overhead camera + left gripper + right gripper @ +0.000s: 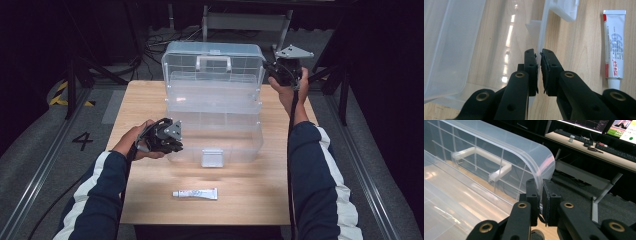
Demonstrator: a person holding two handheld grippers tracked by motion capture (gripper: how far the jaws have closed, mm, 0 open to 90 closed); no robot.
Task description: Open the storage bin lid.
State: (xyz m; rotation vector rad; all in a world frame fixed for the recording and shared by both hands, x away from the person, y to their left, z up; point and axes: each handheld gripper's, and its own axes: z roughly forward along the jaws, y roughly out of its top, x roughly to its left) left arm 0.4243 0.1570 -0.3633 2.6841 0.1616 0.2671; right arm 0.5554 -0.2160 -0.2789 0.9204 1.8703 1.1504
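One clear plastic box (212, 132) sits mid-tabletop, open; its lid (212, 65) stands upright at the far side, one white handle (213, 62) on it; one latch (212, 158) on the near wall, facing the person; box interior looks empty, ribs and dividers visible through the plastic.

Left gripper (172, 142) is at the box's near-left corner; left gripper view shows its jaws nearly together, pinching the thin front wall (543, 37) of the box between the pads; wall edge runs straight up out of the jaw gap; latch (564, 8) at top of that view.

Right gripper (274, 70) is at the lid's far-right edge, raised above the tabletop; right gripper view shows the jaws narrow and clamped on the curved lid rim (541, 170); handle (482, 157) seen through the lid wall to the left.

One tube (195, 193), white with red print, lies flat on the tabletop (145, 100) near the front edge, well apart from the box, cap end to the person's left; in the left gripper view the tube (614, 43) lies just right of the jaws, not touched.

Two hands, two dark sleeves with white stripes; one cable trailing from each gripper; floor left of the tabletop carries a "4" marking (82, 140).
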